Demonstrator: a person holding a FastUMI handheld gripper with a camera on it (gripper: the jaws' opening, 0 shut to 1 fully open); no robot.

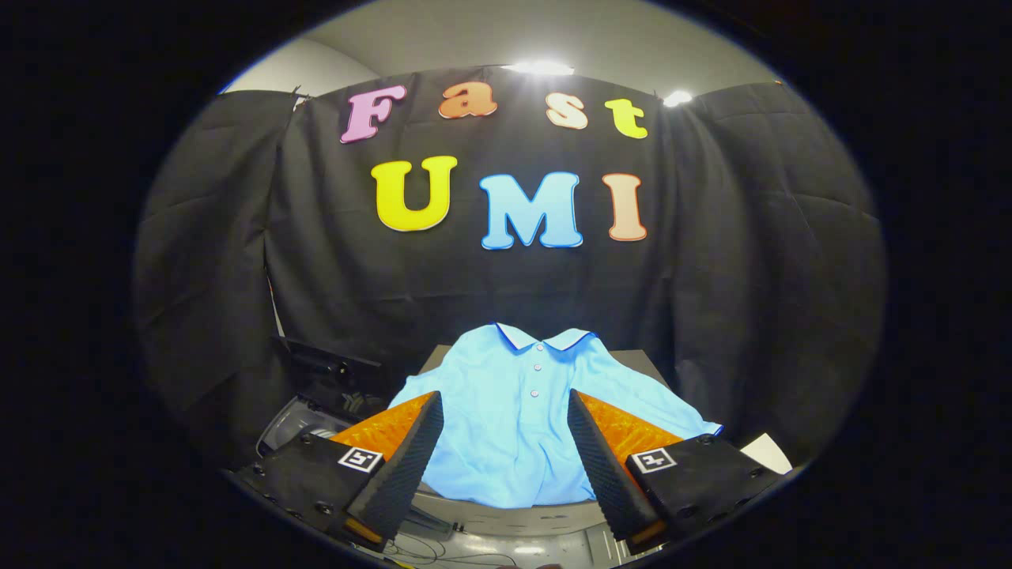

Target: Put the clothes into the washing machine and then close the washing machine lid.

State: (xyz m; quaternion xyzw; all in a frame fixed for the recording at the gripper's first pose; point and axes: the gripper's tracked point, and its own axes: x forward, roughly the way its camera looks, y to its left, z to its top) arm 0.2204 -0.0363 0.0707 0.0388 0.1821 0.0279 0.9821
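Straight ahead at 12 o'clock from the gripper [504, 407], a light blue polo shirt [514, 419] lay spread flat, front up, on a table [644, 365]. Shirt collar pointed away toward the black cloth wall [506, 292], white with a dark trim line, small buttons running down the placket. One sleeve spread out toward 2 o'clock, the other side ran toward 10 o'clock behind the left finger. Shirt hem hung a bit over the near table edge. Gripper fingers [411, 450] were spread wide apart, pinching nothing; shirt body showed in the gap between them, and contact with the cloth could not be told. Washing machine [304, 419] sat at about 9 to 10 o'clock from the shirt, beside the table and lower, with its dark lid [328, 365] raised open. Something flat and white [765, 452] sat at 3 o'clock just past the right finger, unclear what. Cables [443, 549] lay on the floor below the table at 6 o'clock.
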